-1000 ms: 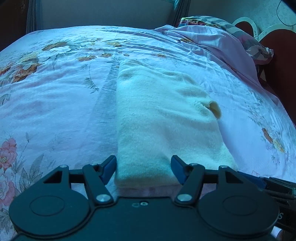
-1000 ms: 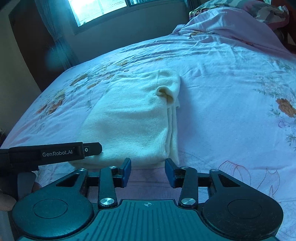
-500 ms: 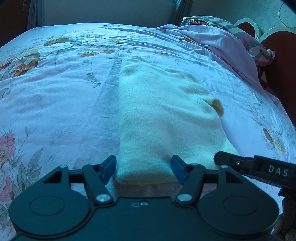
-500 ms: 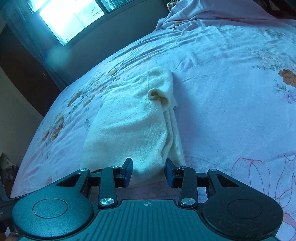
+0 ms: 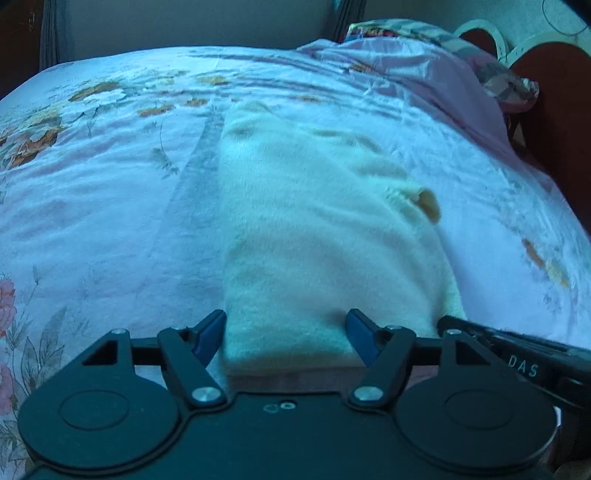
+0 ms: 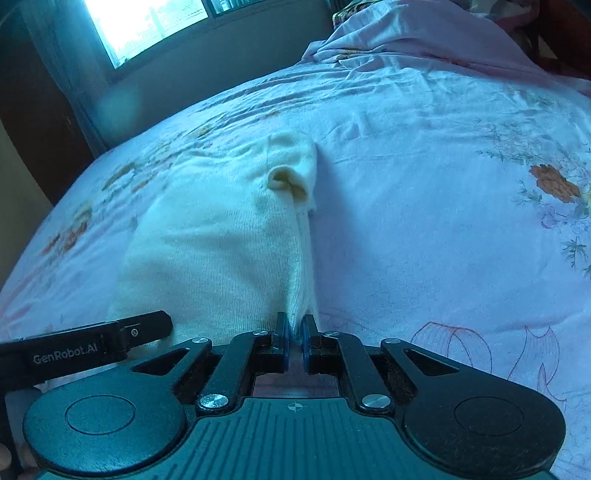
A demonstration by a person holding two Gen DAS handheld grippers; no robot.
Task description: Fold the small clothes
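Softly lying on the flowery pink bed sheet point(image 6: 424, 155), the light, floppy cream knitted top point(image 6: 221, 236) is pinched at its near corner by the right gripper point(image 6: 294, 334), while the left gripper point(image 5: 286, 334) has its jaws opening wide around the near edge.

Cream knit garment point(image 5: 325, 240), lilac bedsheet point(image 6: 424, 221) with orange and pink flowers

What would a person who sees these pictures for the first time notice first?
The eye goes first to the cream knitted garment, folded into a long strip in the middle of the floral bedsheet. At its near end the right gripper is shut on the edge of the garment, while the left gripper straddles that same end, its jaws opening. A bright window shines beyond the far side of the bed.
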